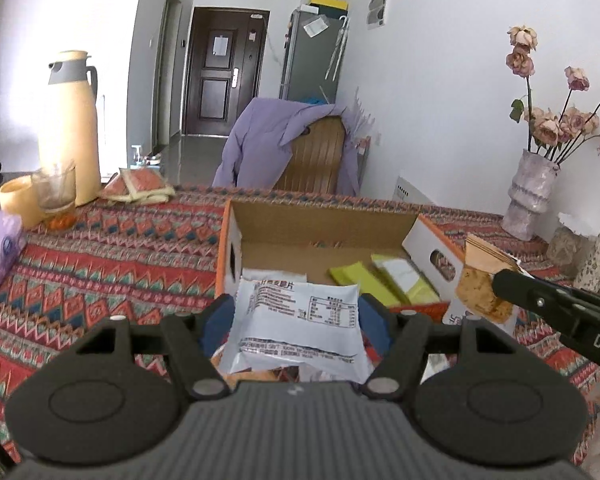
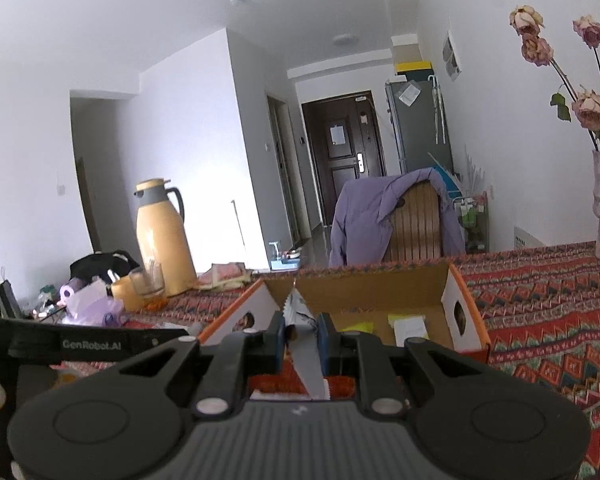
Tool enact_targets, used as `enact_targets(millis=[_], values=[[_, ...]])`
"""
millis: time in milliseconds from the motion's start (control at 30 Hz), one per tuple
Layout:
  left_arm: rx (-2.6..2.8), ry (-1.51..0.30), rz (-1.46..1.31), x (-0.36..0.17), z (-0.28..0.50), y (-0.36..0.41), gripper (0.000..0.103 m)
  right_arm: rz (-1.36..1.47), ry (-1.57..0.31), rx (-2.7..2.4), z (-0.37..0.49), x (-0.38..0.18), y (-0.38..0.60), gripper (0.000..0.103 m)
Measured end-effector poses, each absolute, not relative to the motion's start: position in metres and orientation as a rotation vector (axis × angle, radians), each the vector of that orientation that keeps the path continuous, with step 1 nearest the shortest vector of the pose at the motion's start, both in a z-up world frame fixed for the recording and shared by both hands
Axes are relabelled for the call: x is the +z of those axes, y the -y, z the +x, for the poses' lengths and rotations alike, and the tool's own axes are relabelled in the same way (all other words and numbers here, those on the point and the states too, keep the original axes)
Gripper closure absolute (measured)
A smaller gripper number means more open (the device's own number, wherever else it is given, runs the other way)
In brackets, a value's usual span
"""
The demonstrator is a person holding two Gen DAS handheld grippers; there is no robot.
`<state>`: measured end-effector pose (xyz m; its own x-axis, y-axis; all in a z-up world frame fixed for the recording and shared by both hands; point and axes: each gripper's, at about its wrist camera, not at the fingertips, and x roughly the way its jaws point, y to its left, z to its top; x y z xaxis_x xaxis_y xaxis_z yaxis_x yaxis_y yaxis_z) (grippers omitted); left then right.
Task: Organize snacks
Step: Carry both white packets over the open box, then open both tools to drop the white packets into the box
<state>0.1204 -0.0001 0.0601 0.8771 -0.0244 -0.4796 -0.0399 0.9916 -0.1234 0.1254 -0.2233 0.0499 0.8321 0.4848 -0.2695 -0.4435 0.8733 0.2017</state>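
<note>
Low in the left wrist frame, the left gripper (image 1: 296,312) clamps a white snack packet (image 1: 296,320) just before the open cardboard box (image 1: 320,220) at centre, while the right gripper (image 2: 302,334), low centre in its own view, pinches a thin silver packet (image 2: 306,360) edge-on

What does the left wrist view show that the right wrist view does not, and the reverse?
Only the left wrist view: the printed face of the white snack packet in the left gripper, and the cookie packet in the right gripper's jaws. Only the right wrist view: that packet edge-on in the right gripper, plus a black bag. Both: the cardboard box with yellow packets, the thermos, the vase.
</note>
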Motion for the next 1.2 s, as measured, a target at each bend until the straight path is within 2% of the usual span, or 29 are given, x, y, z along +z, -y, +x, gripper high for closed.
enact_targets(millis=[267,500,967,1133,1200], values=[[0.017,-0.469,-0.108,0.077,0.158,0.017,0.033,0.160,-0.311,0.457,0.174,0.062,0.225,0.087],[0.043,-0.483,-0.079,0.075,0.202,0.023,0.033,0.131,-0.349,0.418,0.228,0.049,0.219,0.087],[0.102,-0.629,-0.052,0.019,0.262,0.022,0.033,0.093,-0.481,0.353,0.287,-0.005,0.210,0.087],[0.117,-0.614,-0.056,0.014,0.260,0.019,0.022,0.083,-0.509,0.355,0.288,-0.013,0.211,0.084],[0.104,-0.606,-0.082,0.014,0.256,0.016,0.016,0.100,-0.507,0.352,0.286,-0.012,0.214,0.078]])
